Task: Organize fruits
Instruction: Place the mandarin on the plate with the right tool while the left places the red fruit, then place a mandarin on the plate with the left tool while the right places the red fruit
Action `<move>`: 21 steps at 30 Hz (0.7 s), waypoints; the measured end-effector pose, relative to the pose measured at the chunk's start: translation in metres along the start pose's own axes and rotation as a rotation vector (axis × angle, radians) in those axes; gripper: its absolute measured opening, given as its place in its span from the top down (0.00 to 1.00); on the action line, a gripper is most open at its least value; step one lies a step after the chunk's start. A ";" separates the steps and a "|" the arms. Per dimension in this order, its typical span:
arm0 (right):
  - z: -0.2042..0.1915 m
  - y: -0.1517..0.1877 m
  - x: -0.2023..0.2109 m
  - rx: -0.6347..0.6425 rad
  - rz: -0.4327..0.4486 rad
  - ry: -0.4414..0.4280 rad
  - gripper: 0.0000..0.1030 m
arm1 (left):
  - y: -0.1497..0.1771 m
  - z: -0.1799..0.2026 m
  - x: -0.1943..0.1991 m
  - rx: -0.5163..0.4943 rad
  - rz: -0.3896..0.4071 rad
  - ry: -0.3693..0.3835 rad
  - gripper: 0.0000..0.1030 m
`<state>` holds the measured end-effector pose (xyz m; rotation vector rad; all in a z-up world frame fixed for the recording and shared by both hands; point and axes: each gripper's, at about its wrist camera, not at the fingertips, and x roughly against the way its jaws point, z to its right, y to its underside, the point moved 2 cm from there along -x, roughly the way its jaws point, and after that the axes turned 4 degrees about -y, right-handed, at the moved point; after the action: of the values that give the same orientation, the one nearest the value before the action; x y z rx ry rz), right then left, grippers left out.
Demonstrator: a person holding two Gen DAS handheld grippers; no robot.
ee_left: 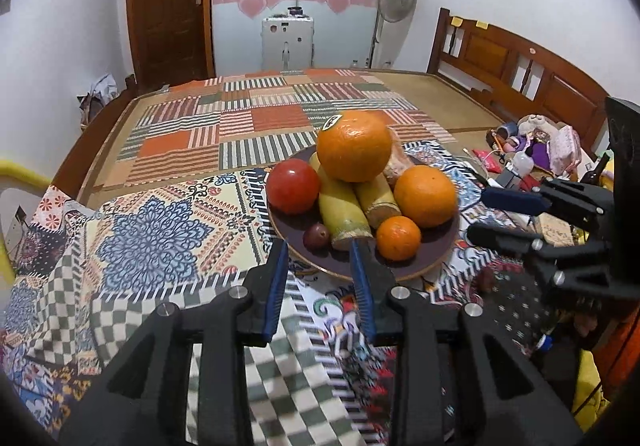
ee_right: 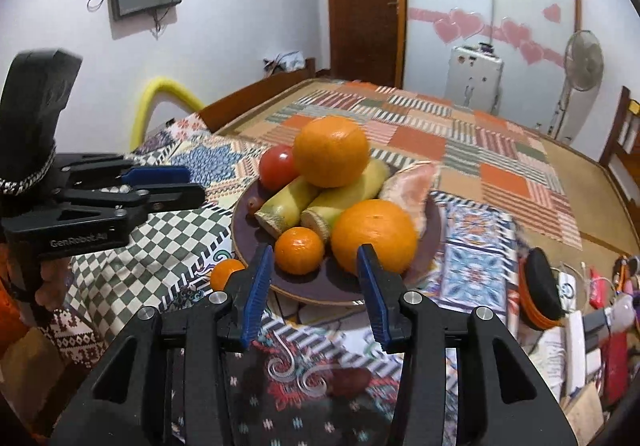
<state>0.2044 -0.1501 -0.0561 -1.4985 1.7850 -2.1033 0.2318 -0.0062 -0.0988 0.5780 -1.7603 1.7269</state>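
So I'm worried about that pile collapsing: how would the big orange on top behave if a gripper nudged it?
The big orange is round and perched on the two bananas, so it would probably roll off the plate. Its skin looks smooth and glossy, perhaps slippery. It looks firm, and likely heavy for its size.

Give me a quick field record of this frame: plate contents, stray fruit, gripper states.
plate: dark, on patterned cloth
top of pile: large orange resting on two bananas
also on plate: tomato, second orange, mandarin, grapefruit wedge, small dark fruit
off plate: small mandarin on cloth
left gripper: open, empty
right gripper: open, empty
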 end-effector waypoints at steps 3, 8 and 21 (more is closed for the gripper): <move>0.001 0.006 0.014 -0.006 0.008 0.027 0.61 | 0.005 0.004 0.014 -0.006 0.005 0.003 0.69; 0.004 0.026 0.023 -0.008 -0.020 0.048 0.56 | 0.018 0.014 0.025 -0.027 -0.001 0.030 0.64; 0.019 0.071 -0.006 -0.073 -0.118 0.016 0.56 | 0.048 0.034 -0.010 -0.051 -0.102 0.073 0.62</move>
<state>0.1808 -0.1863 -0.1163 -1.6490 1.8414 -2.1288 0.2025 -0.0379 -0.1399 0.5663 -1.6899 1.6090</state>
